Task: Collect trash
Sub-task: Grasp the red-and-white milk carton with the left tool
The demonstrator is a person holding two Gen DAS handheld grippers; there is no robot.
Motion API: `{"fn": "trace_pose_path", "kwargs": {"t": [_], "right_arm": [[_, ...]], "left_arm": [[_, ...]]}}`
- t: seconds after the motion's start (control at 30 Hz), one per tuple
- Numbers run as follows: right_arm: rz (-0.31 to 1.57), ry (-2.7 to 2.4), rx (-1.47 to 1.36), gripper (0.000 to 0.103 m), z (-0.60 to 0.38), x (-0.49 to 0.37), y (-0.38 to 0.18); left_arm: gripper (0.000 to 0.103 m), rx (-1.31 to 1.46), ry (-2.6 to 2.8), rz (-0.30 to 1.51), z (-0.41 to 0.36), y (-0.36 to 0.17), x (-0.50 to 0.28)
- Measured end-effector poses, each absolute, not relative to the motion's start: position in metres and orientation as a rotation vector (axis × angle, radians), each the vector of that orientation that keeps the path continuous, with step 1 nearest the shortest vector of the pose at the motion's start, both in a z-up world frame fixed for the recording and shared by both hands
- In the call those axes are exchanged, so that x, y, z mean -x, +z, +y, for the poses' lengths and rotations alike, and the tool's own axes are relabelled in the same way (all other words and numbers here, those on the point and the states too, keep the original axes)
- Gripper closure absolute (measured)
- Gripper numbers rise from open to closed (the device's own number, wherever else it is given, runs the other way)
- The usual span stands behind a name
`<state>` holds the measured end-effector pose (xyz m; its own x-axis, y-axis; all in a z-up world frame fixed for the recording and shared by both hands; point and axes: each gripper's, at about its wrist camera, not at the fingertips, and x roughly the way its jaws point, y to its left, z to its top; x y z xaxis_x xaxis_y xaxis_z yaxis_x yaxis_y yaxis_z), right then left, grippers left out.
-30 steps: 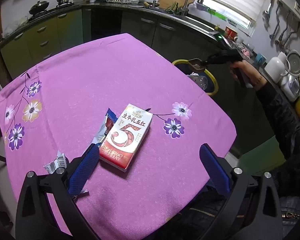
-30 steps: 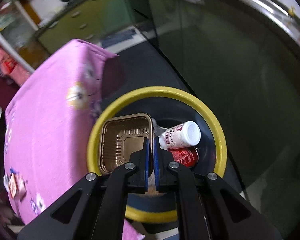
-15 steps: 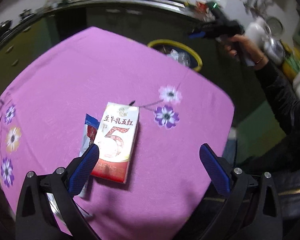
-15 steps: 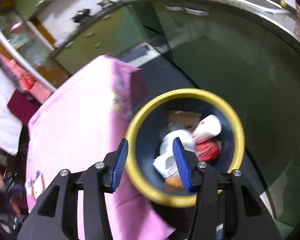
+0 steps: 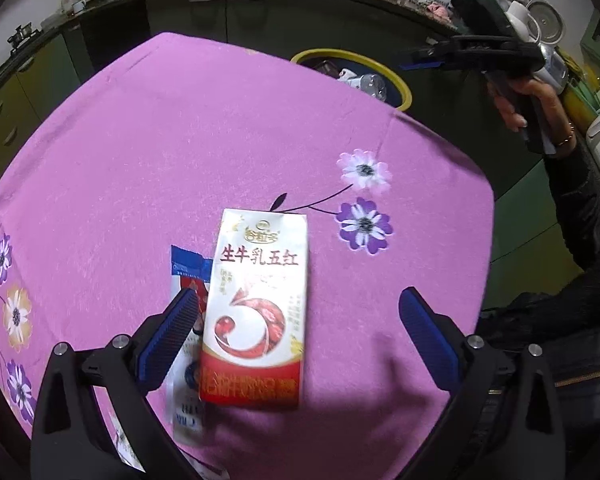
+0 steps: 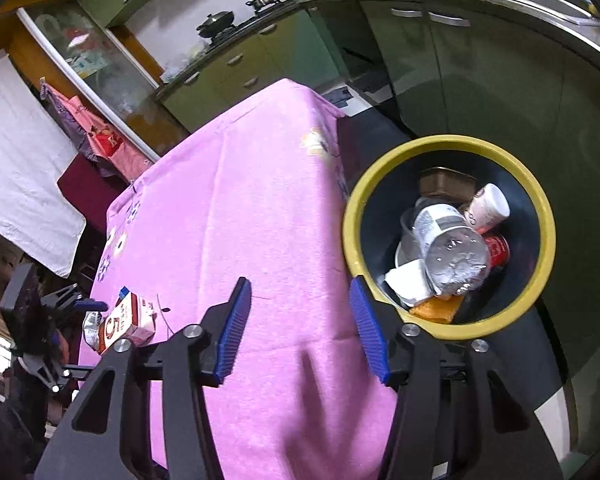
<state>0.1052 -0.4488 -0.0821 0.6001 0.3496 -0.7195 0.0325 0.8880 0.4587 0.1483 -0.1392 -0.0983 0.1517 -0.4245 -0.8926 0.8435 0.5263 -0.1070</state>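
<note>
A red and white drink carton (image 5: 256,304) lies flat on the pink tablecloth (image 5: 180,140), between the open fingers of my left gripper (image 5: 300,332), which hovers just above it. A blue and white snack wrapper (image 5: 182,276) lies under the carton's left side. My right gripper (image 6: 300,328) is open and empty, over the table's corner beside the yellow-rimmed trash bin (image 6: 548,236). The bin holds a brown tray (image 6: 444,184), a plastic bottle (image 6: 452,252) and cups. The bin also shows in the left wrist view (image 5: 404,92), and the carton in the right wrist view (image 6: 126,322).
Green kitchen cabinets (image 5: 236,12) and a counter run behind the table. Kettles and appliances (image 5: 540,20) stand at the right. A crumpled wrapper (image 6: 90,326) lies next to the carton. The bin stands on the floor off the table's far corner.
My right gripper opened and dropped the brown tray into the bin, then pulled back toward the table. My left gripper moved forward and down over the carton.
</note>
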Motion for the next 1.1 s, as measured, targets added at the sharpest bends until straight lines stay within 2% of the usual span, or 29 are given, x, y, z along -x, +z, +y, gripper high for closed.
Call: {"fn": "trace_pose_path", "kwargs": {"t": [0.27,0.33,0.4,0.43,0.7,0.77,0.83,0.93,1.1], "right_arm": [[0.915,0.206,-0.446,0.048,-0.446,-0.106,-0.082],[0.914,0.21,-0.453,0.047,-0.448,-0.106,-0.082],[0.916,0.212,-0.457,0.047,-0.448,-0.106,-0.083],[0.917,0.216,-0.459,0.047,-0.448,-0.107,-0.084],[0.926,0.236,-0.465,0.046,-0.442,-0.108,-0.09],[0.926,0.24,-0.468,0.046,-0.441,-0.107,-0.091],[0.925,0.244,-0.475,0.046,-0.441,-0.105,-0.092],[0.925,0.246,-0.484,0.045,-0.443,-0.102,-0.094],[0.914,0.248,-0.501,0.045,-0.448,-0.097,-0.096]], "left_arm": [[0.008,-0.487,-1.0,1.105,-0.145,-0.11,-0.155],[0.011,-0.5,-1.007,1.113,-0.149,-0.112,-0.153],[0.026,-0.518,-1.008,1.127,-0.152,-0.116,-0.151],[0.029,-0.523,-1.007,1.133,-0.153,-0.118,-0.15],[0.03,-0.567,-0.907,1.157,-0.16,-0.134,-0.144],[0.035,-0.576,-0.871,1.148,-0.163,-0.135,-0.143],[0.047,-0.58,-0.831,1.141,-0.163,-0.134,-0.144],[0.052,-0.545,-0.791,1.154,-0.159,-0.134,-0.144],[0.053,-0.514,-0.754,1.169,-0.157,-0.133,-0.14]]}}
